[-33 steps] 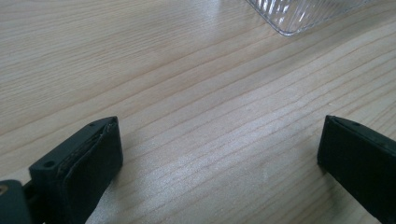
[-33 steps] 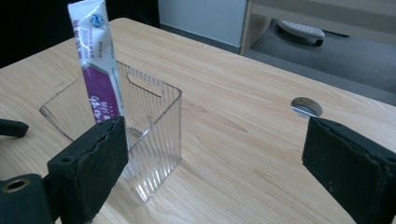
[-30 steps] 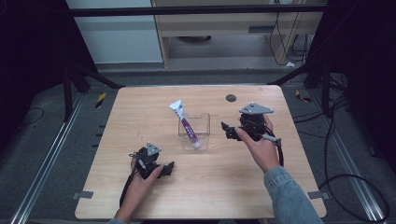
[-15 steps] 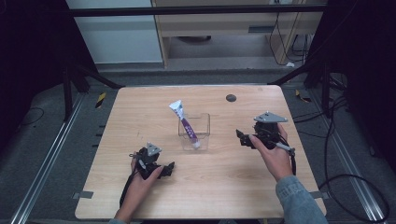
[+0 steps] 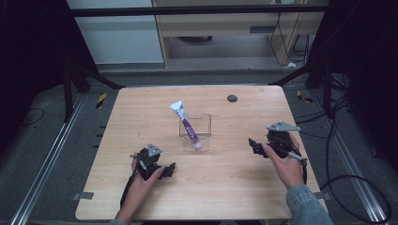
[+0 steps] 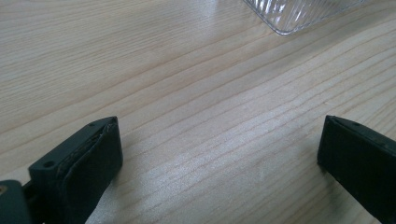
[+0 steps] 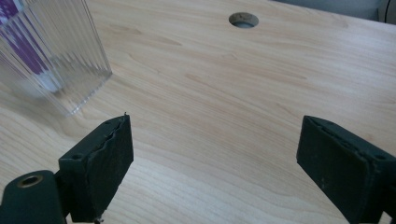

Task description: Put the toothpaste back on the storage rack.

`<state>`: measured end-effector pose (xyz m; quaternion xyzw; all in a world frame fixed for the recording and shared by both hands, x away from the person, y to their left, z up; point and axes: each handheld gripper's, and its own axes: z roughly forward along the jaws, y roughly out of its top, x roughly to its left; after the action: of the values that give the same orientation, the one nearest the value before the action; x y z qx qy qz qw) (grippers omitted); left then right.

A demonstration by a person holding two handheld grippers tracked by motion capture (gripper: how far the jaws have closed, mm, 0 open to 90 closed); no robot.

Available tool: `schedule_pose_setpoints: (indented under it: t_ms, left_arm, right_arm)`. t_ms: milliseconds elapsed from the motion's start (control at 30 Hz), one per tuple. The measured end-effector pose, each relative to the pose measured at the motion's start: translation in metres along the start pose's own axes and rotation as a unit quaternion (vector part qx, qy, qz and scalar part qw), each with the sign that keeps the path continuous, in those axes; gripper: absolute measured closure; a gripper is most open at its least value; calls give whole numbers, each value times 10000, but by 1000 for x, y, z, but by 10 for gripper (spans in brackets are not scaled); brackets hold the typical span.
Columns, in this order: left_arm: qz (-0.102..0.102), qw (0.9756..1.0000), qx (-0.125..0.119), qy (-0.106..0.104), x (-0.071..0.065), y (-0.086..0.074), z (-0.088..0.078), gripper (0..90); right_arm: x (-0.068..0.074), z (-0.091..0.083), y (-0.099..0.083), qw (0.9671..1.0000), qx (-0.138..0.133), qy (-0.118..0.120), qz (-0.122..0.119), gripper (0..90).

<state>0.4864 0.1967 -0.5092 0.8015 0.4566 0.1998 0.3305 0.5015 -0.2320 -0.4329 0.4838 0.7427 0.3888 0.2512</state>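
1. A tube [image 5: 186,123] leans in a clear cup [image 5: 195,131] mid-worktop [image 5: 225,187].
2. Left gripper [image 5: 164,169] rests near the cup, jaws apart, empty.
3. Right gripper [image 5: 253,146], well right of the cup: jaws apart, just closing slightly, nothing between.

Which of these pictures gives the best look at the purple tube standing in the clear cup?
The high view: the whole purple tube shows, leaning in the clear cup, its crimped end sticking out. The right gripper view gives a purple blur behind the ribbed wall; the left gripper view catches the cup's corner.
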Motion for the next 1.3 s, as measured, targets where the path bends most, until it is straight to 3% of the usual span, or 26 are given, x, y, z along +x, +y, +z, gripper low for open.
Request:
schedule_pose_setpoints:
  t_ms: [400,767,900,933,1100,1200,1300]
  left_arm:
    - [1,10000,1,0,0,0,0,0]
    - [0,10000,0,0,0,0,0,0]
    - [0,10000,0,0,0,0,0,0]
    - [1,10000,1,0,0,0,0,0]
    - [-1,10000,1,0,0,0,0,0]
    - [1,10000,1,0,0,0,0,0]
    - [1,10000,0,1,0,0,0,0]
  right_arm:
    - [-18,7,-16,9994,279,-45,191,133]
    - [-33,27,-32,9966,612,-160,536,105]
    - [-38,33,-33,9958,587,-216,662,107]
    - [-40,36,-33,9951,542,-216,802,111]
    - [-43,42,-34,9945,480,-338,863,118]
    - [-47,49,-36,9922,397,-436,1101,122]
    - [-47,52,-37,9919,384,-502,1103,125]
